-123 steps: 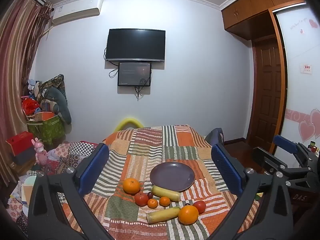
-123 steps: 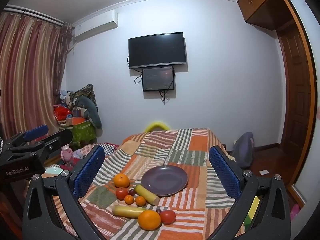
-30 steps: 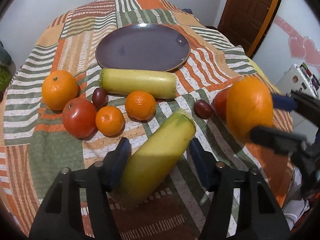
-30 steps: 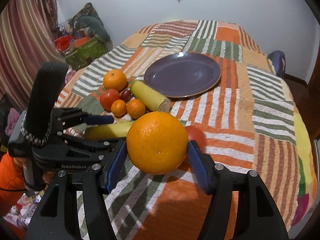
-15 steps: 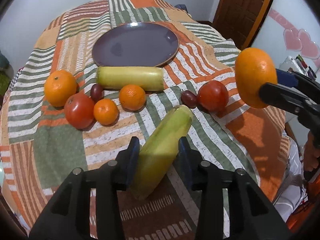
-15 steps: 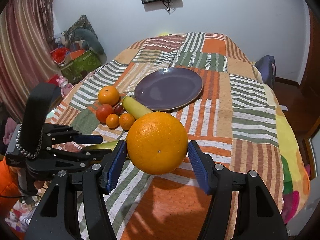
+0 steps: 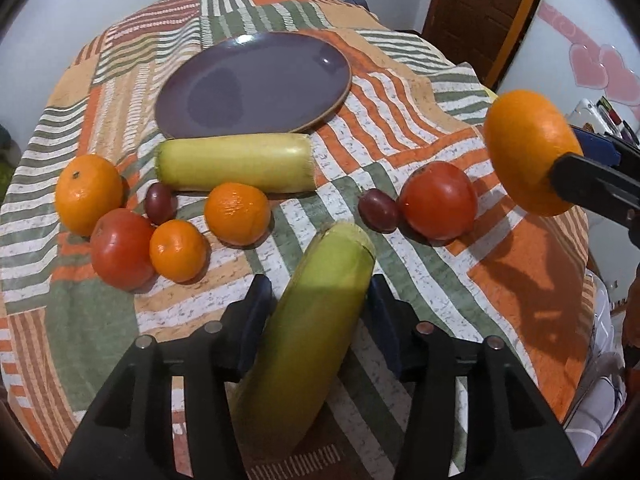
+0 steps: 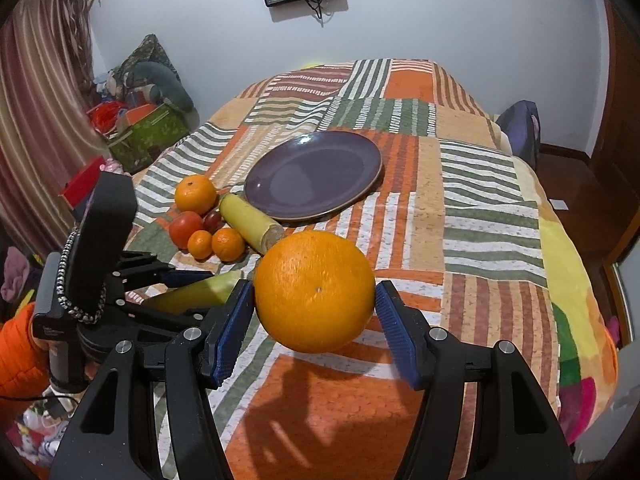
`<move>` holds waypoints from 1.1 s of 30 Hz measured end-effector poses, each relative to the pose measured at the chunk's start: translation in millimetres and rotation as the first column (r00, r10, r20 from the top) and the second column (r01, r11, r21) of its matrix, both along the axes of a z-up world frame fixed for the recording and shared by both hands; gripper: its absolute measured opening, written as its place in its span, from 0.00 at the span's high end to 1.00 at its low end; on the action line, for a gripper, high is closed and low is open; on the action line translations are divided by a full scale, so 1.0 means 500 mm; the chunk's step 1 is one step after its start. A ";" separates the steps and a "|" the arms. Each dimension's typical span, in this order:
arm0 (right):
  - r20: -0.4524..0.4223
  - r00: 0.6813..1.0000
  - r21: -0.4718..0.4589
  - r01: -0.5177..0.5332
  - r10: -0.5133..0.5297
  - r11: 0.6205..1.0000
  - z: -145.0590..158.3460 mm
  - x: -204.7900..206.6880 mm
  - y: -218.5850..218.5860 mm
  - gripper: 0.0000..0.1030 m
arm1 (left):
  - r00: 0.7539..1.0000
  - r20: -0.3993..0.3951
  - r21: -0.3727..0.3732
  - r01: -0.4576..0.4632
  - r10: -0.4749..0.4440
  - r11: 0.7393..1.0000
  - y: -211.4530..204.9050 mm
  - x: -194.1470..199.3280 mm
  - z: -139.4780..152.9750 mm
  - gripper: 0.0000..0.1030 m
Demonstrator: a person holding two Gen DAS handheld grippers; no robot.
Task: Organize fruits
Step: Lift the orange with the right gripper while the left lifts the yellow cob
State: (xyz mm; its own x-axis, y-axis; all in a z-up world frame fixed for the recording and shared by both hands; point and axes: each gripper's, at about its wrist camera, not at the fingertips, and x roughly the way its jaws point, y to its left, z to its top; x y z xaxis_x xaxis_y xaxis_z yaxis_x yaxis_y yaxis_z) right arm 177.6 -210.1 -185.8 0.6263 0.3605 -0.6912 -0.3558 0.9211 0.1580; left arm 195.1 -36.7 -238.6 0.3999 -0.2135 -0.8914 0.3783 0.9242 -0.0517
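Observation:
My left gripper (image 7: 318,304) is shut on a long yellow-green fruit (image 7: 312,320) and holds it above the striped cloth. My right gripper (image 8: 314,312) is shut on a large orange (image 8: 315,312), lifted over the table's near right side; it also shows in the left wrist view (image 7: 528,152). An empty purple plate (image 7: 256,84) lies at the back. In front of it lie a second yellow-green fruit (image 7: 236,168), an orange (image 7: 88,194), two mandarins (image 7: 236,214), two tomatoes (image 7: 438,200) and two dark grapes (image 7: 378,210).
The table carries a patchwork cloth (image 8: 492,184) that hangs over its edges. A green box and clutter (image 8: 148,128) stand by the curtain at the left. A wooden door (image 7: 480,12) is at the right. A dark chair back (image 8: 520,128) stands behind the table.
Both grippers have risen and pulled back a little with their fruit. The orange sits farther right and higher in the left wrist view.

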 end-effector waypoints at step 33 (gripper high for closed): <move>-0.073 0.997 -0.099 -0.015 0.008 0.995 -0.052 0.015 -0.018 0.42 | 0.970 0.197 -0.153 -0.111 0.140 0.982 0.067 -0.041 0.192 0.66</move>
State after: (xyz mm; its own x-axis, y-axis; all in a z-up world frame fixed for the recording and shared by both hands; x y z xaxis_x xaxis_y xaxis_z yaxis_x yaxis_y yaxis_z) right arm 185.1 -219.0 -211.9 0.5696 0.2945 -0.7673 -0.3573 0.9295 0.0915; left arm 174.5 -3.3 -142.8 0.6029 -0.2668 -0.7519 0.2758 0.9540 -0.1174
